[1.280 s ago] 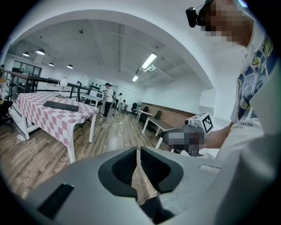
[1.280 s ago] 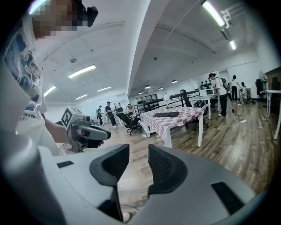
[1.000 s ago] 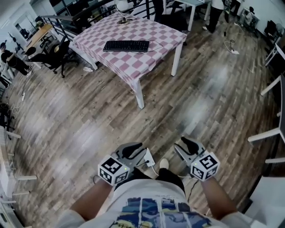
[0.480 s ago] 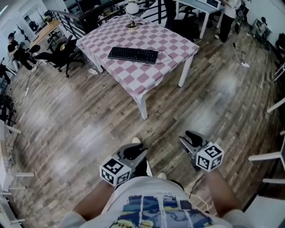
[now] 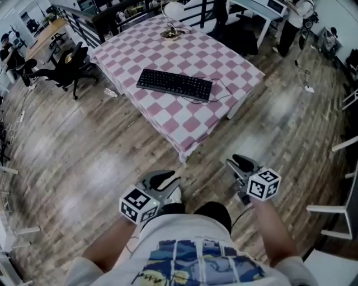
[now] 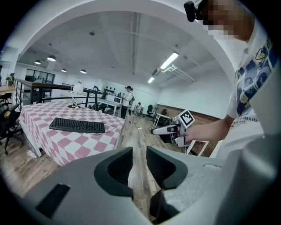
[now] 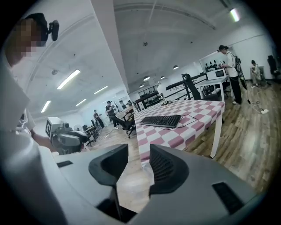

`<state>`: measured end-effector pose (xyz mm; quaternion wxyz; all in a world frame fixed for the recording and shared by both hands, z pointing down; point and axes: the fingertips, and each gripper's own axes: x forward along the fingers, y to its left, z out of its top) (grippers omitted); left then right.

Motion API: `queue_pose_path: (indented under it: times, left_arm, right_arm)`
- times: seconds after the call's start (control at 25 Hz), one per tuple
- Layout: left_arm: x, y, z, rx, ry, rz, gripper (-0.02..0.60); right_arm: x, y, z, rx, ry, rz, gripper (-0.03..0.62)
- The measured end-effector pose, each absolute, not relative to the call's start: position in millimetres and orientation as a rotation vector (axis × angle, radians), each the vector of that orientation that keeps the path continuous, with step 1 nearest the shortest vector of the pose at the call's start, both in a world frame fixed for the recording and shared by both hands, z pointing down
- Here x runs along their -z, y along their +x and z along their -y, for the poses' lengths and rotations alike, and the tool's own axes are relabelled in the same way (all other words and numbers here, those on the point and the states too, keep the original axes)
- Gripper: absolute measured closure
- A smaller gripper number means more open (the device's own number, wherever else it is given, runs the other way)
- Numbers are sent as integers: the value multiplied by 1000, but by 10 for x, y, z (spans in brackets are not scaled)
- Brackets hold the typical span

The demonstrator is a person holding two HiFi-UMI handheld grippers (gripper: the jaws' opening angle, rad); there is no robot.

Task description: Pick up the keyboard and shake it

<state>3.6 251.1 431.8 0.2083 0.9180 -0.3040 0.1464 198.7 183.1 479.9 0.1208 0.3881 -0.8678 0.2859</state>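
Note:
A black keyboard [image 5: 174,85] lies flat on a table with a pink and white checked cloth [image 5: 168,120], its cable trailing to the right. Both grippers hang low in front of the person's body, well short of the table. My left gripper [image 5: 162,180] is open with nothing between its jaws; its own view shows the keyboard [image 6: 77,125] far off to the left. My right gripper [image 5: 241,163] is open too, its jaws closing on nothing. From the right gripper [image 7: 138,151] the keyboard [image 7: 160,120] lies ahead on the table.
A white desk lamp [image 5: 170,12] stands at the table's far end. Black office chairs [image 5: 70,61] sit to the table's left. White desks [image 5: 347,145] line the right side. People stand at the back of the room [image 7: 230,72]. Wooden floor lies between me and the table.
The table and keyboard have come closer and lower in the head view as the person walked towards them. Both grippers have stayed low by the body.

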Motion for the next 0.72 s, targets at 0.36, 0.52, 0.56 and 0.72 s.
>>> queue_pose_path:
  times: [0.36, 0.52, 0.56, 0.72]
  left_arm:
    - [-4517, -128, -1214, -390, 2478, 911, 482]
    - [-4617, -26, -707, -397, 2421, 976, 482]
    - [-4639, 30, -577, -400, 2409, 982, 482]
    - [-4704, 171, -24, -453, 2362, 1034, 482]
  right_arm:
    - [-5143, 1889, -421, -931, 1065, 2484, 442]
    - [-5304, 1939, 235, -949, 1013, 2492, 442]
    - [-5330, 1973, 398, -955, 1000, 2497, 442]
    - [-5478, 2103, 1017, -1024, 960, 2518, 441]
